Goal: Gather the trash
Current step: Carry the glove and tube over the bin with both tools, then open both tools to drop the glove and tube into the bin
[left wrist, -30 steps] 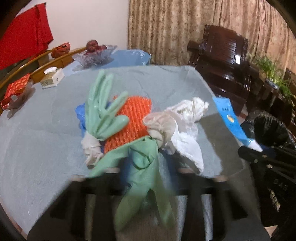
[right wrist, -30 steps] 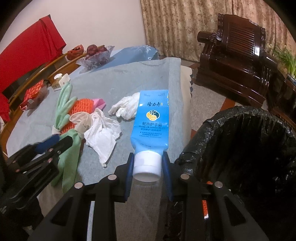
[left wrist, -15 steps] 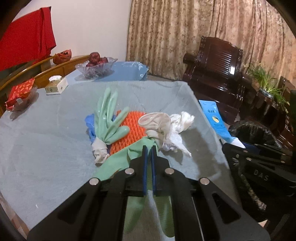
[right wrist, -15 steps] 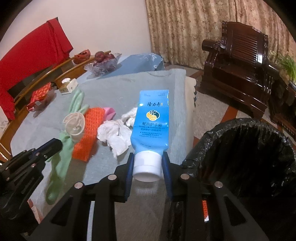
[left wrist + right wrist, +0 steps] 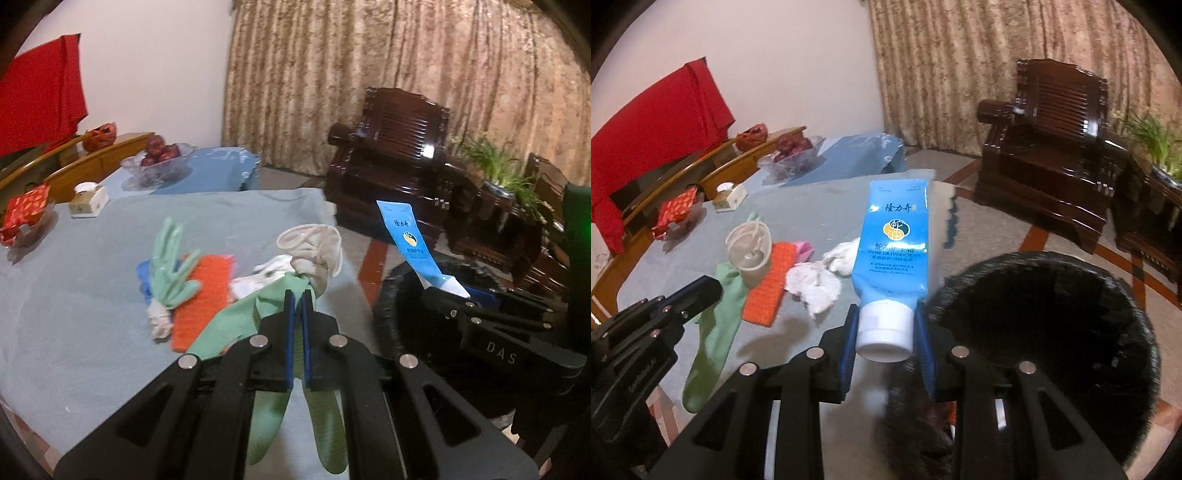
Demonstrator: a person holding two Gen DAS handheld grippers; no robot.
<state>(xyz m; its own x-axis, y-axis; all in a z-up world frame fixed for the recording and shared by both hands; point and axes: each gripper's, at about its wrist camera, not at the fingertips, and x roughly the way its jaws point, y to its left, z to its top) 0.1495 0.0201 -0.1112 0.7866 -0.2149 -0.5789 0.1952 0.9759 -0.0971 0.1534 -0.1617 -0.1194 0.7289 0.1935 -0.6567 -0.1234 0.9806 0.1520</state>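
1. Your right gripper [image 5: 886, 332] clamps the hand cream tube [image 5: 894, 243] by its cap, beside the black-lined bin [image 5: 1045, 332]; next, carry it over the rim and release
2. Your left gripper [image 5: 297, 332] pinches the green glove [image 5: 243, 314], lifted off the grey tablecloth [image 5: 74, 295]
3. Curtains, dark armchair [image 5: 1052, 140] behind

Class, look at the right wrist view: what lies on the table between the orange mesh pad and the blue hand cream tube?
Crumpled white tissues lie between the orange mesh pad and the hand cream tube, clearest in the right wrist view.
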